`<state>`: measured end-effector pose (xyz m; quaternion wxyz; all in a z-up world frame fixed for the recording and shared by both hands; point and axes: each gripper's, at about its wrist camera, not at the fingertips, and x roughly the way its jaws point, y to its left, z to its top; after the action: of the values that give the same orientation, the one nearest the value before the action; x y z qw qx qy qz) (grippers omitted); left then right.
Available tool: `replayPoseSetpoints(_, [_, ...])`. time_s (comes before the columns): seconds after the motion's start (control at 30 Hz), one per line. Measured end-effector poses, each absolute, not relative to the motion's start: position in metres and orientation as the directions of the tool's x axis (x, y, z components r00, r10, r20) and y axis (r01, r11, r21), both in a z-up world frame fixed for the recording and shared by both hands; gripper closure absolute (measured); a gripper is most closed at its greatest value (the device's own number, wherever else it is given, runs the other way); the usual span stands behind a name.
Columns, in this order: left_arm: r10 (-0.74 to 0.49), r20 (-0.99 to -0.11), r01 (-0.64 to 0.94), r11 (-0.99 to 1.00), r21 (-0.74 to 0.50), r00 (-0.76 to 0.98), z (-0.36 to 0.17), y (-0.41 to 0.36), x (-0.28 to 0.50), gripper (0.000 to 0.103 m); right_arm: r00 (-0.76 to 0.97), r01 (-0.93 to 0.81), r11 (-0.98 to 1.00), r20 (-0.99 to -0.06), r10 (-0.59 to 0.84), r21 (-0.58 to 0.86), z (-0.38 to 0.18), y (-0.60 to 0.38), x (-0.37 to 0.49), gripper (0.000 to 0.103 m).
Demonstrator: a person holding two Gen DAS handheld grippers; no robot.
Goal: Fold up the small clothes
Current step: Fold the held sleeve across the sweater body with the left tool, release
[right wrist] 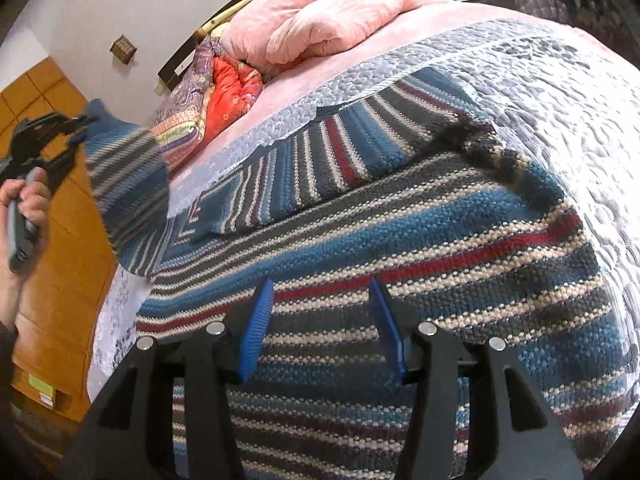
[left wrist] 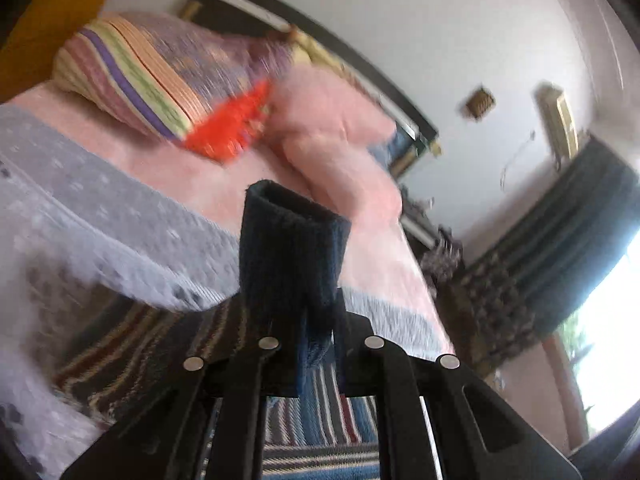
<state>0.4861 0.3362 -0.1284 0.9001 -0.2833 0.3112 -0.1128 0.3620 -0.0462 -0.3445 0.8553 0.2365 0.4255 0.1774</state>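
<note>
Sweater: 1 striped knit sweater (right wrist: pixel 400 240) in blue, grey, cream and red, spread flat on the bed; 1 sleeve (right wrist: pixel 320 160) folded across its upper part, the other sleeve (right wrist: pixel 128 196) lifted off the bed at the left.
Cuff: dark blue ribbed cuff (left wrist: pixel 292 248) stands up between the fingers.
Left hand-held gripper (left wrist: pixel 318 344): closed onto the cuff; 1 hand (right wrist: pixel 28 208) grips its handle.
Right hand-held gripper (right wrist: pixel 320 320): 2 blue pads (right wrist: pixel 256 332) wide apart, holding nothing, just above the sweater body.
Bed: grey quilted bedspread (right wrist: pixel 540 92) over a pink sheet (right wrist: pixel 288 92).
Bedding: 1 pink comforter (right wrist: pixel 320 20), 1 orange-red garment (right wrist: pixel 232 92), 1 striped pillow (left wrist: pixel 152 76).
Room: white wall (left wrist: pixel 400 20), orange wooden cabinet (right wrist: pixel 60 240), dark patterned curtain (left wrist: pixel 560 232), bright window (left wrist: pixel 612 340).
</note>
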Motion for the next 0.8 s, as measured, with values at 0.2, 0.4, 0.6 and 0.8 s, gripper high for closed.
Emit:
replayPoseSetpoints(0.2, [-0.408, -0.617, 0.046, 0.856, -0.515, 0.673, -0.213, 0.245, 0.516, 0.093, 0.562, -0.093, 0.817, -0.647, 0.514, 0.569, -0.354, -0.052, 0.369, 0.053])
replayPoseSetpoints(0.4, [-0.447, -0.691, 0.088, 0.868, -0.489, 0.567, -0.295, 0.191, 0.514, 0.066, 0.567, -0.064, 0.81, -0.646, 0.511, 0.583, -0.358, -0.063, 0.374, 0.038])
replayPoseSetpoints(0.6, [-0.455, -0.614, 0.062, 0.832, -0.552, 0.645, -0.297, 0.226, 0.444, 0.026, 0.552, -0.039, 0.718, -0.584, 0.595, 0.695, -0.338, -0.075, 0.398, 0.025])
replayPoseSetpoints(0.8, [-0.486, -0.548, 0.031, 0.767, -0.642, 0.681, -0.323, 0.267, 0.373, 0.023, 0.317, -0.022, 0.575, -0.54, 0.78, 0.818, -0.341, -0.048, 0.504, 0.045])
